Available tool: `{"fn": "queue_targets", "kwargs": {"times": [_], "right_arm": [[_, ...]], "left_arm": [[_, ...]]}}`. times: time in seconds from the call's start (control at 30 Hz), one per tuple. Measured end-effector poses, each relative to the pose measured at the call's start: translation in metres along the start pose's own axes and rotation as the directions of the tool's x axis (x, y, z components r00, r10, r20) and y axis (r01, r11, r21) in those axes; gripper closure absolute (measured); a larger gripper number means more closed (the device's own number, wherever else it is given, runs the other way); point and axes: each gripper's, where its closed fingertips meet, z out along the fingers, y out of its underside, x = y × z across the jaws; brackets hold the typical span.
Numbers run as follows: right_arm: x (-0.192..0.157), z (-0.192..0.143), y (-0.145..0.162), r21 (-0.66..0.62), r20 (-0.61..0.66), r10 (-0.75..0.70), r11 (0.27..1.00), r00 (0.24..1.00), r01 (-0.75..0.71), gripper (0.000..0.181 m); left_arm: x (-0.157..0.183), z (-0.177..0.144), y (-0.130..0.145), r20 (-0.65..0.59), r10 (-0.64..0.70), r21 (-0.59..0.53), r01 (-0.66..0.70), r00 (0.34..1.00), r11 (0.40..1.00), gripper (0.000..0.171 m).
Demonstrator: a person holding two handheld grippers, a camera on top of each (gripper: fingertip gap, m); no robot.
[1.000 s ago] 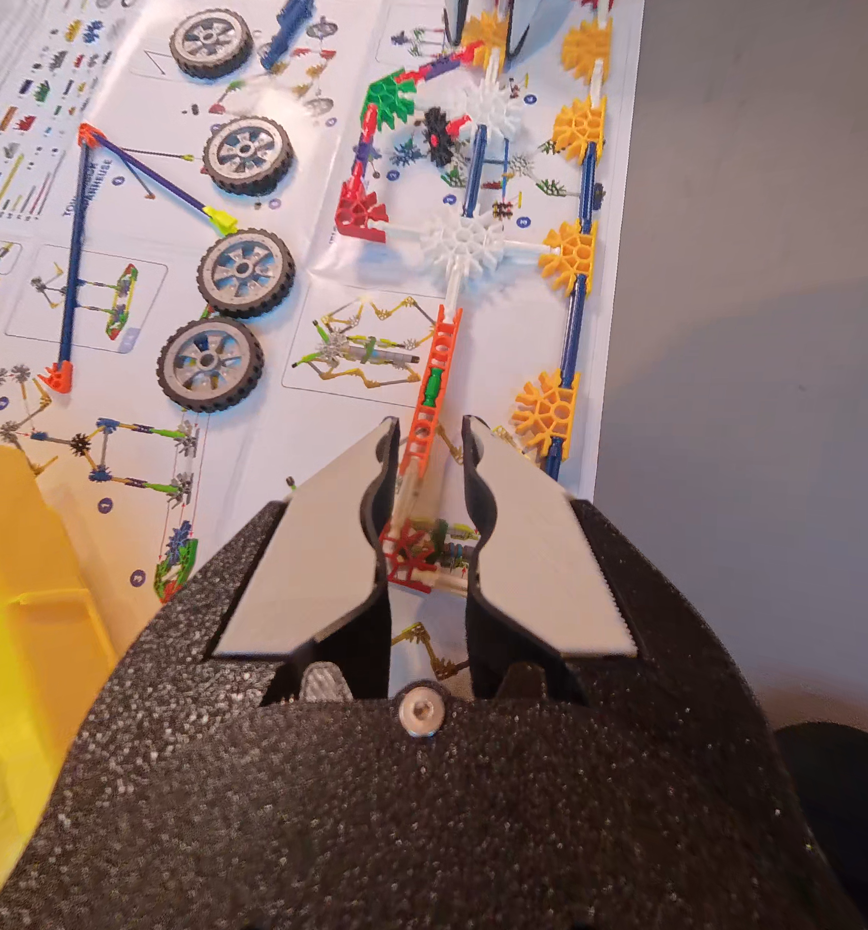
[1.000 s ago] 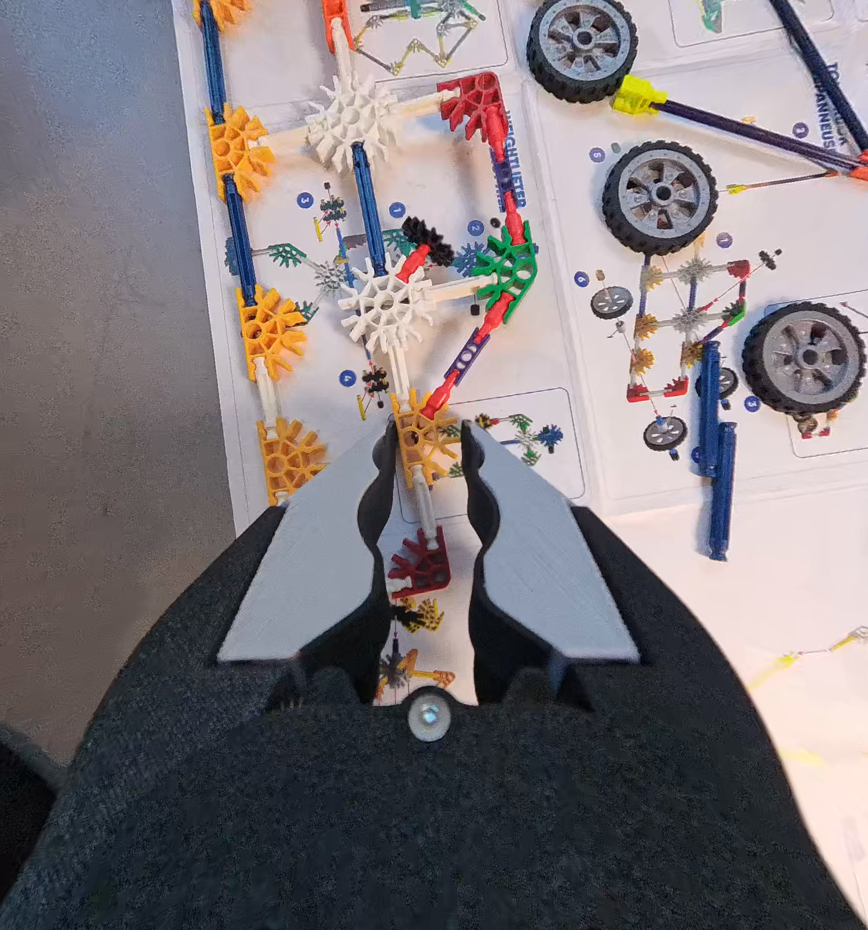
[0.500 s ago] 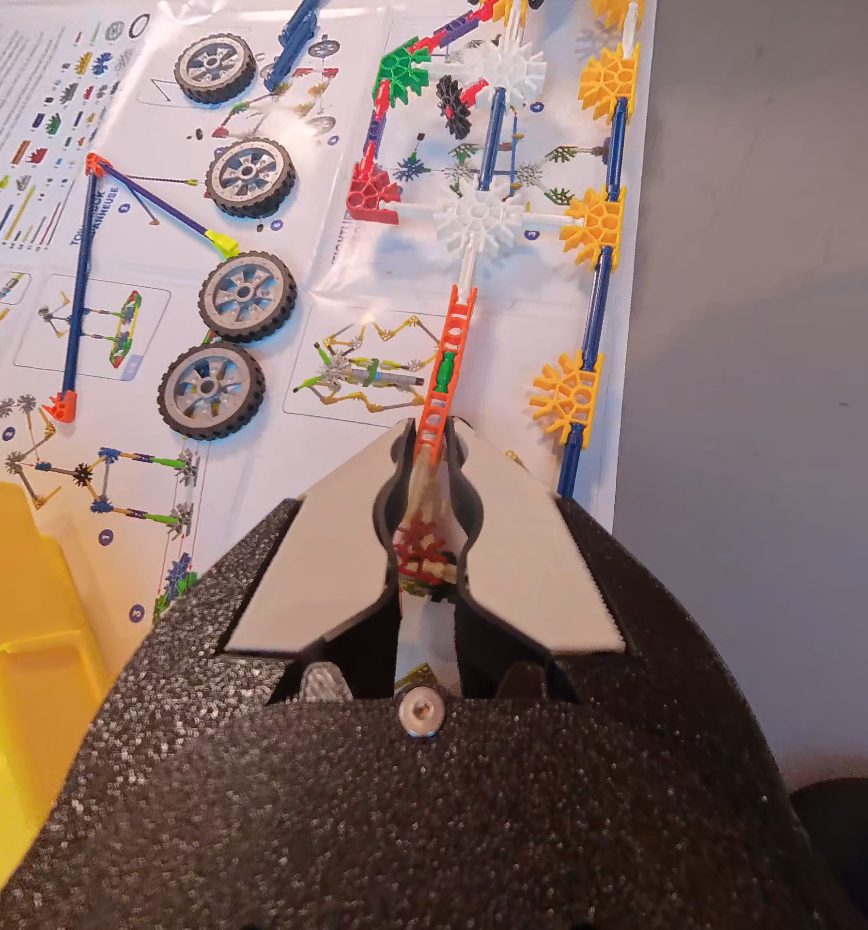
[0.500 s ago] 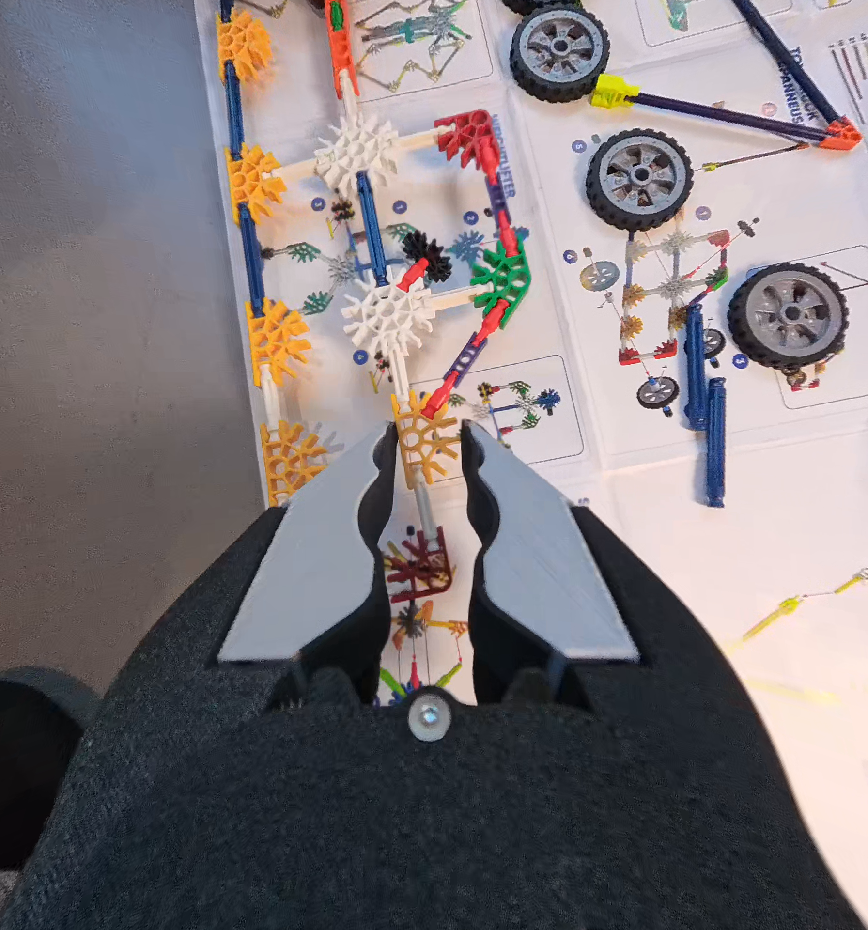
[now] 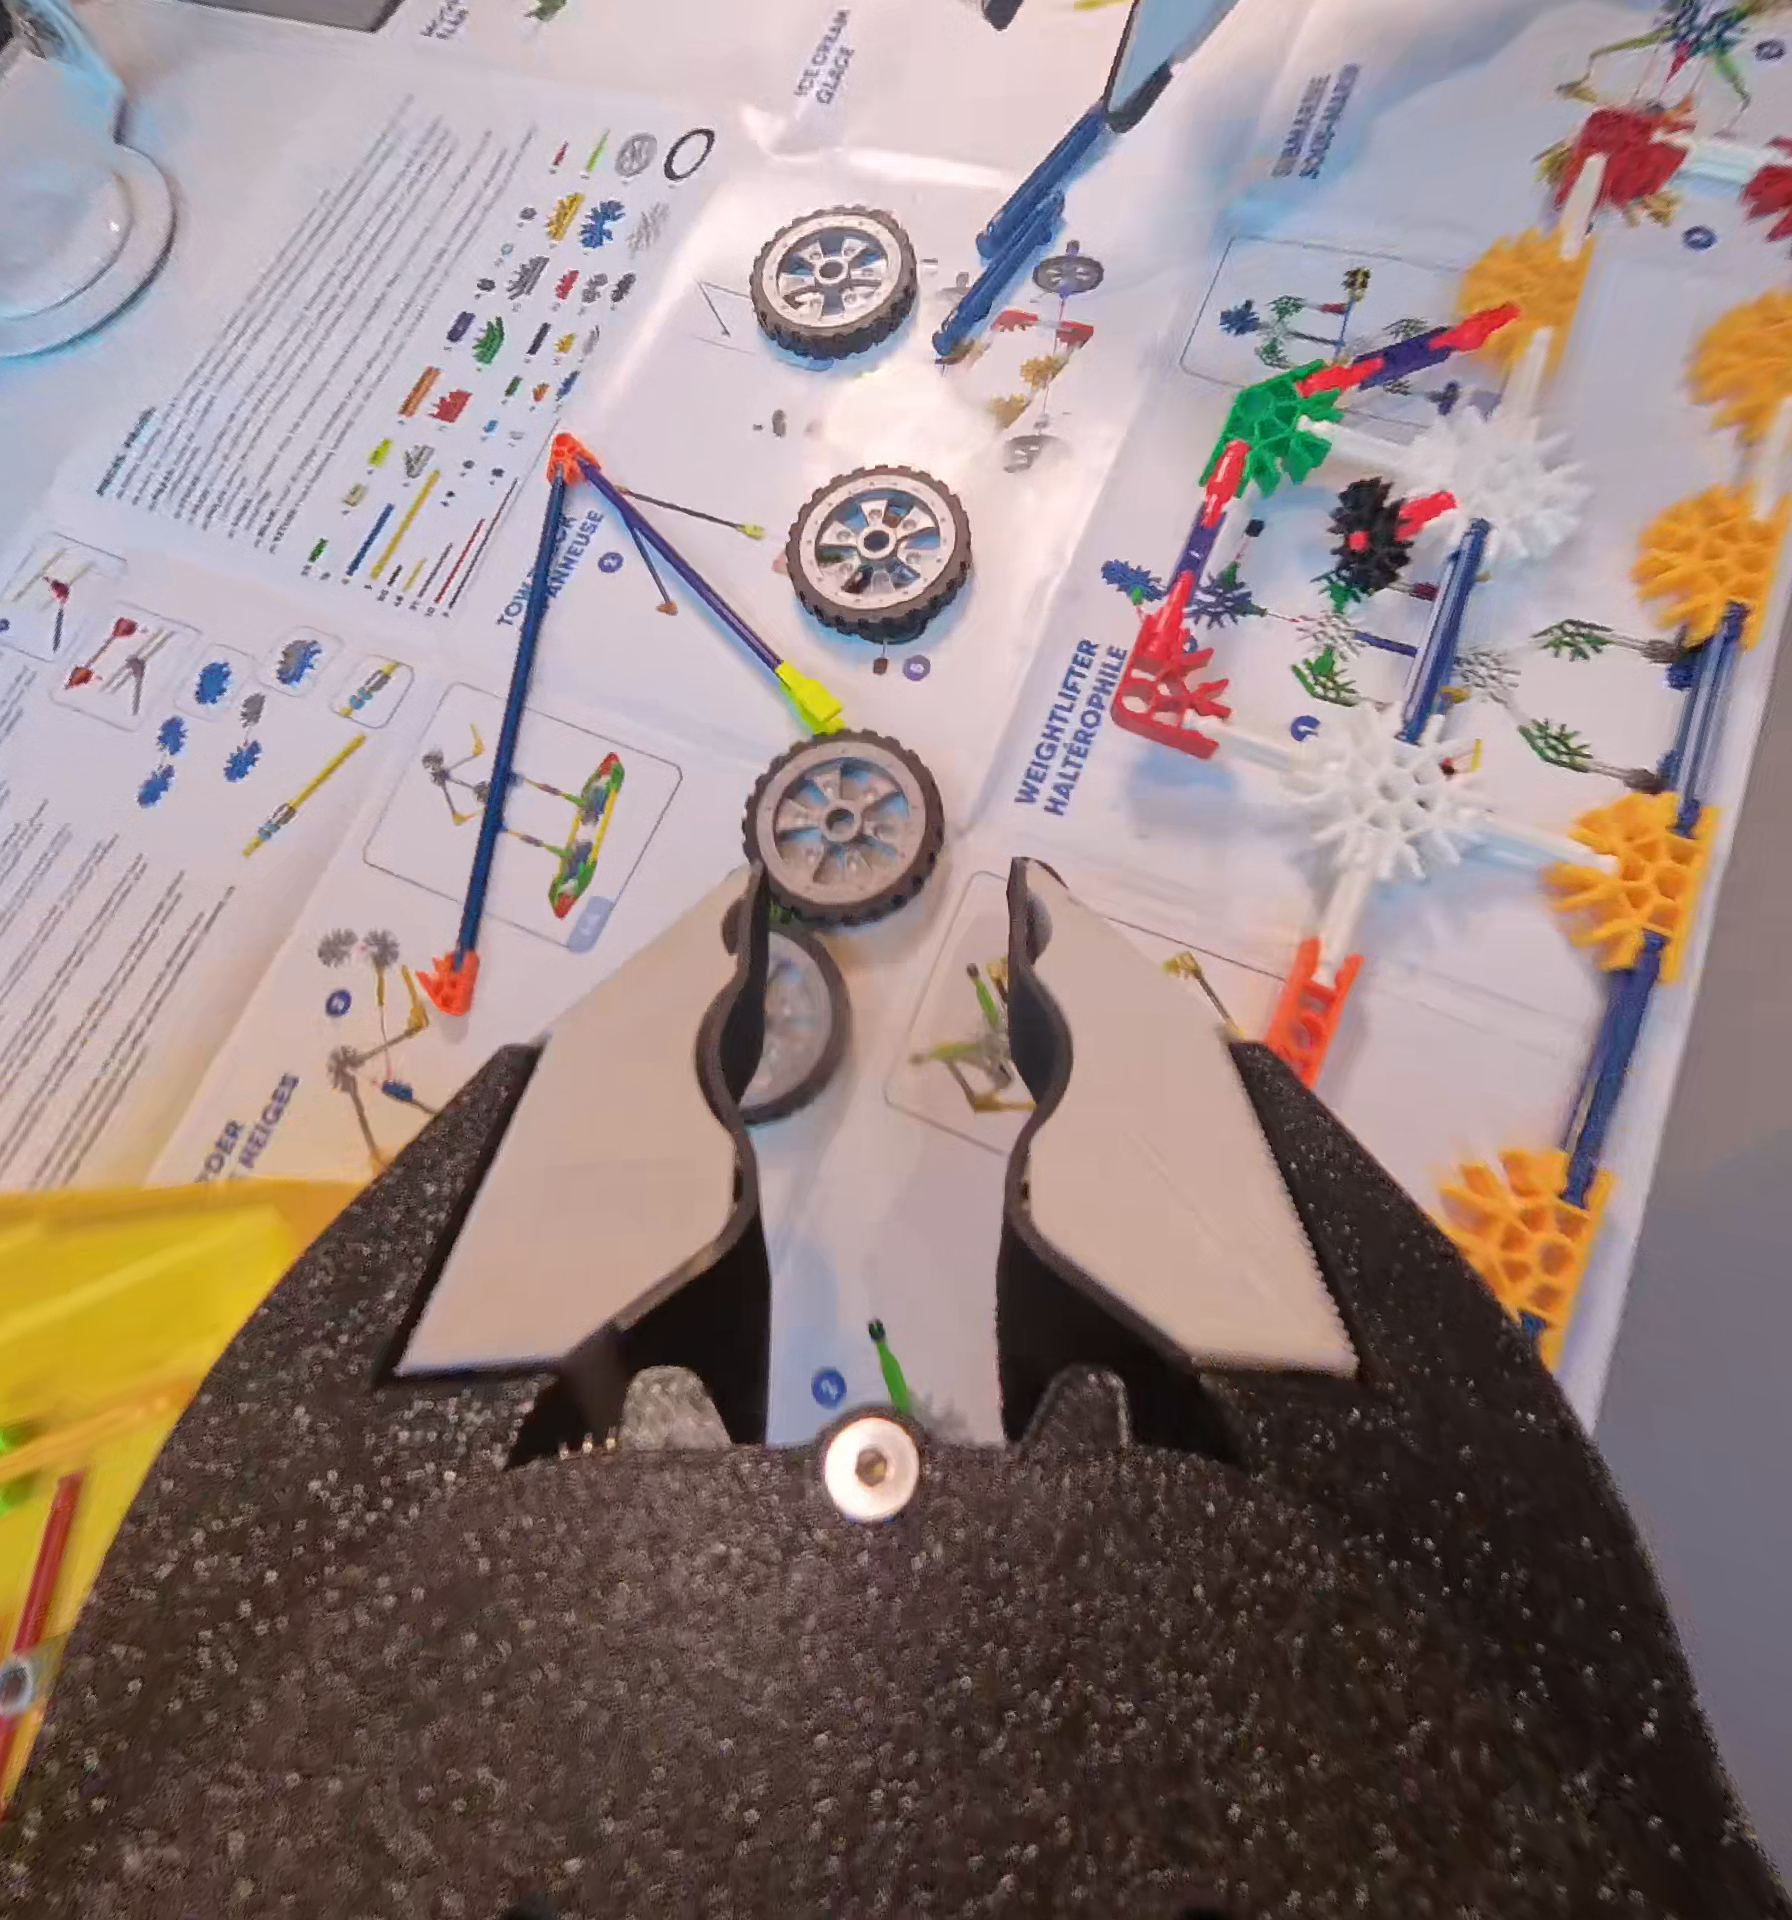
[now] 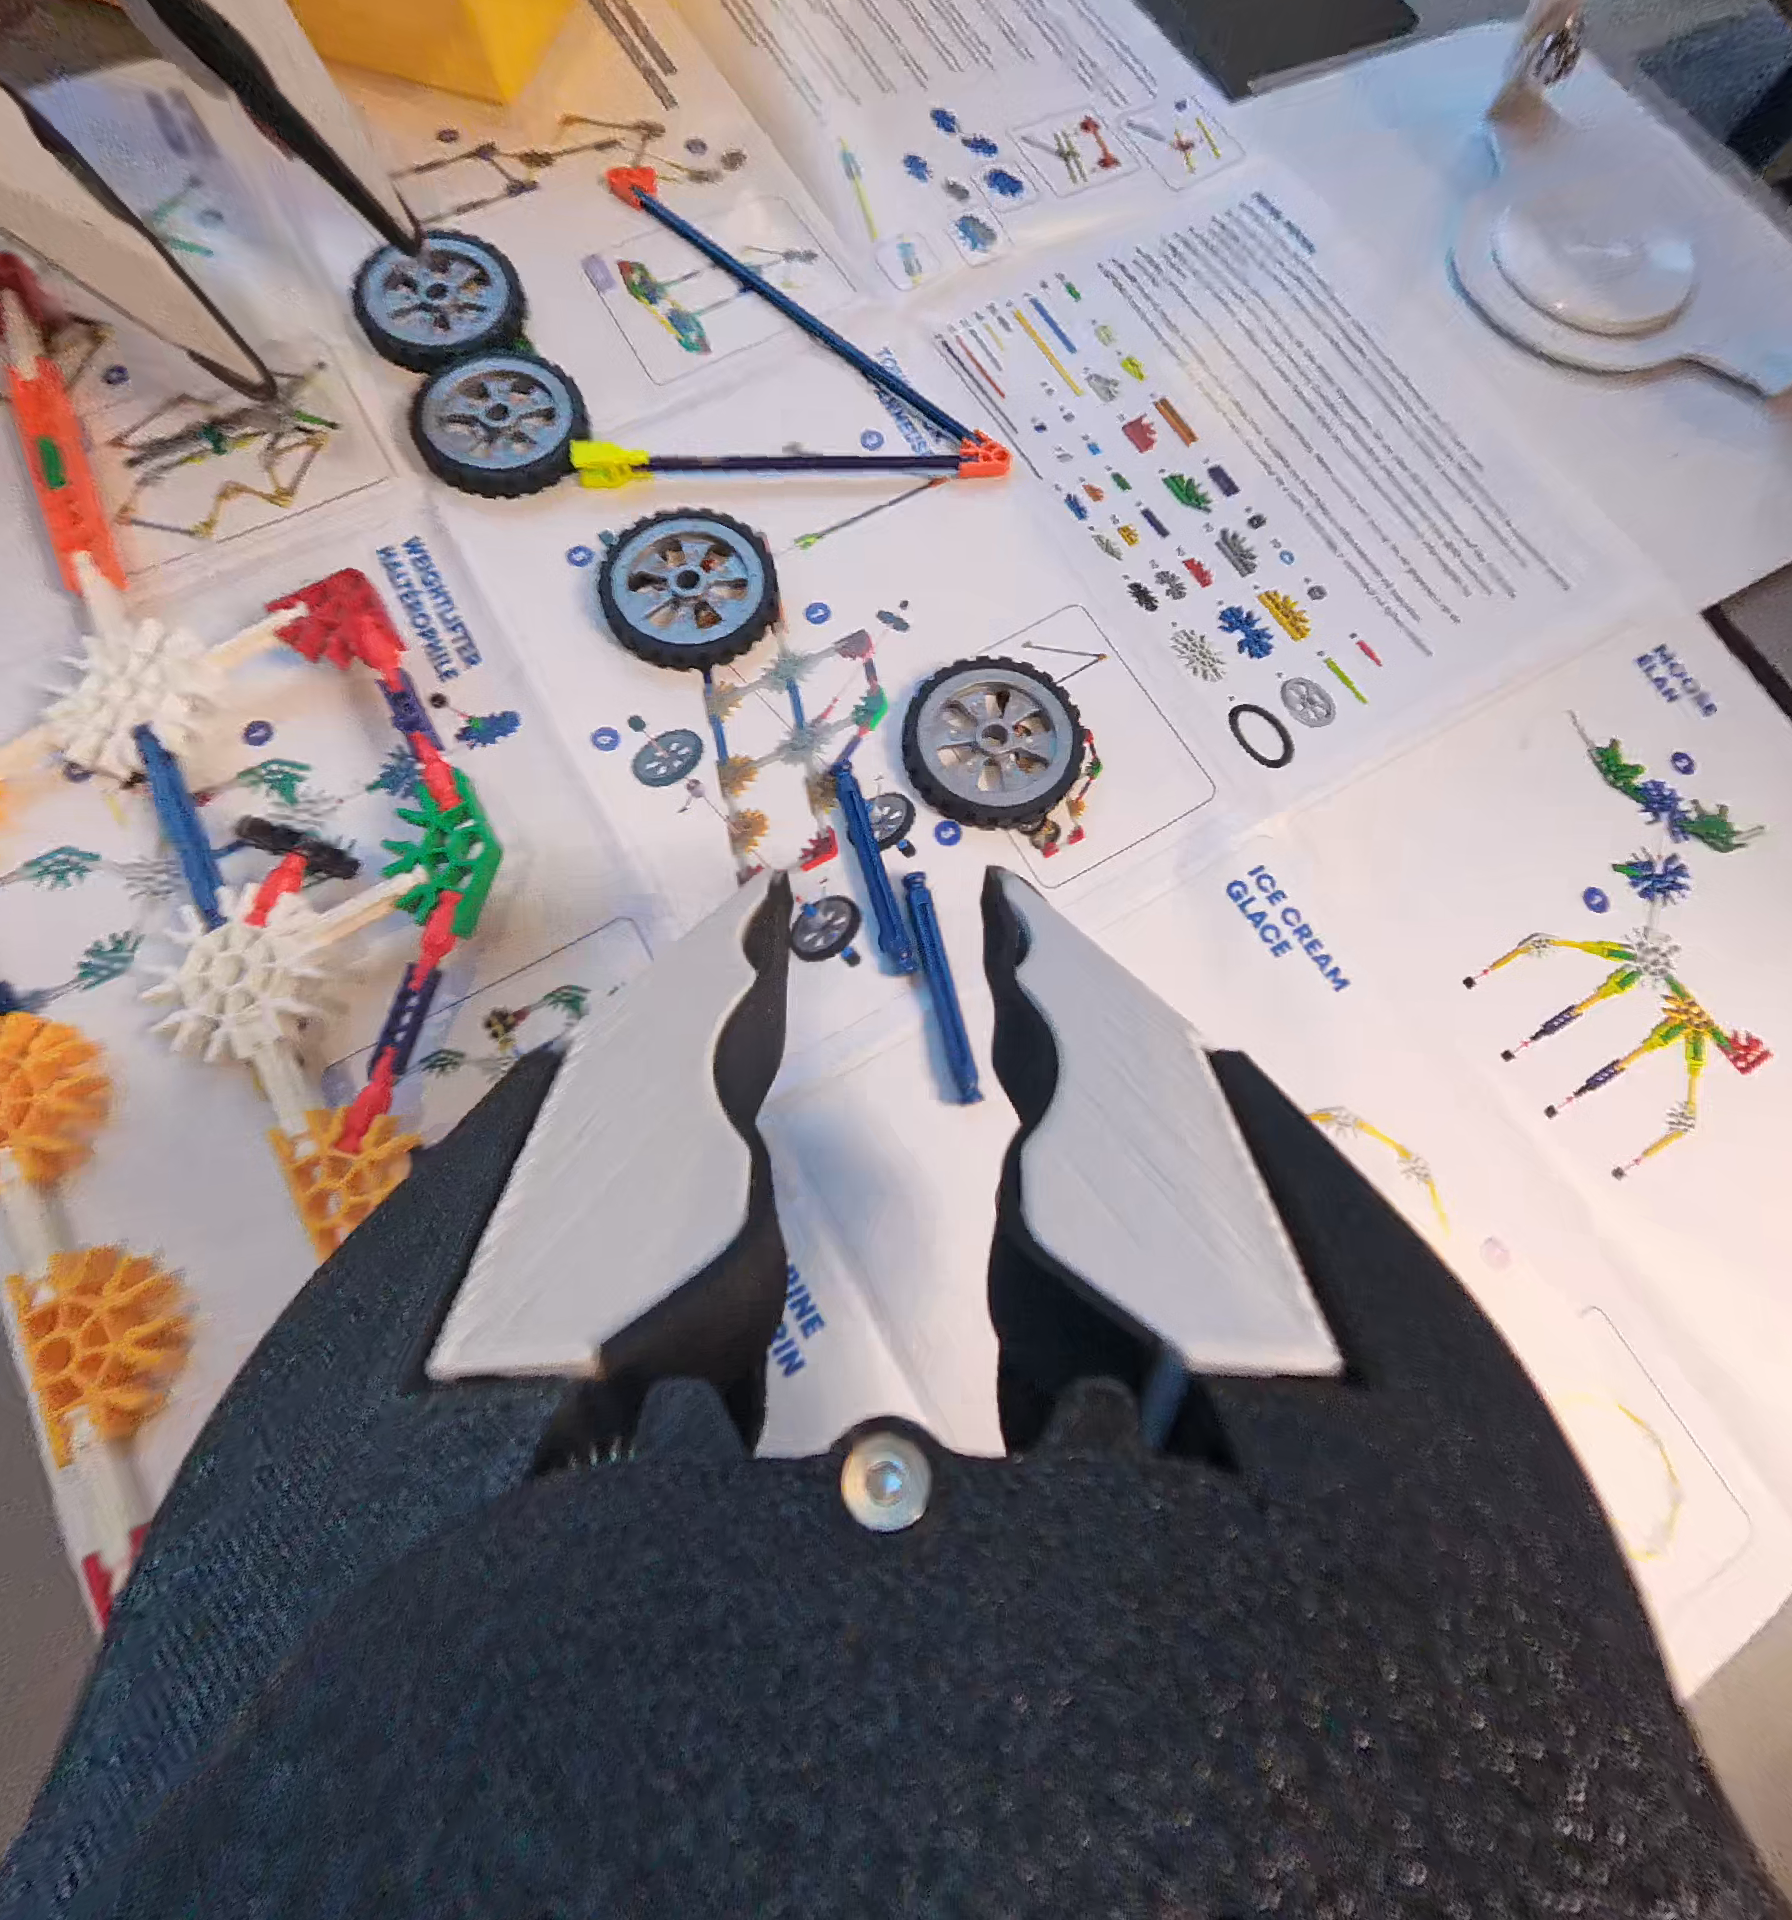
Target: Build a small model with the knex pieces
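My left gripper is open and empty, low over a printed instruction sheet. A grey toy wheel lies just ahead of its tips, and a second wheel is half hidden by the left finger. My right gripper is open and empty, with two loose blue rods lying between and just ahead of its fingers. A flat rod-and-connector frame with white, yellow, red and green connectors lies on the sheet's edge. It also shows in the right wrist view.
Two more wheels lie in a row. A blue-rod triangle with orange corners lies left of them. A yellow bin stands at the lower left. A white stand base is at the far corner. The left gripper shows top left in the right wrist view. The gap from one gripper's tips to the other's is roughly 20 cm.
Both grippers have let go of the frame and opened. The left one has swung left to the wheels. The right one has swung right to the loose blue rods.
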Motion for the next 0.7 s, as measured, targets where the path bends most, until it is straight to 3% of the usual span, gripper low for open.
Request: {"fn": "queue_targets", "kwargs": {"times": [0.2,0.3,0.4,0.53,0.7], "right_arm": [[0.006,0.022,0.023,-0.128,0.051,0.008,0.992,0.999,-0.002,0.148],[0.004,0.026,0.024,-0.124,0.061,0.012,0.992,0.998,-0.004,0.168],[0.003,0.025,0.026,-0.133,0.066,-0.002,0.991,0.998,0.011,0.172],[0.004,0.009,0.030,-0.134,0.082,-0.006,0.991,0.997,0.017,0.172],[0.032,-0.028,0.050,-0.187,-0.001,0.030,0.982,1.000,-0.030,0.172]], "left_arm": [[-0.006,0.040,-0.002,-0.052,0.003,-0.114,-0.009,0.999,0.993,0.116],[-0.007,0.042,-0.002,-0.071,-0.020,-0.112,0.012,0.997,0.994,0.123],[-0.008,0.037,0.003,-0.074,-0.016,-0.132,0.006,0.997,0.991,0.129],[-0.010,0.028,0.011,-0.064,-0.022,-0.148,0.012,0.998,0.989,0.130],[-0.010,0.015,0.022,-0.056,-0.026,-0.152,0.018,0.998,0.988,0.130]]}}
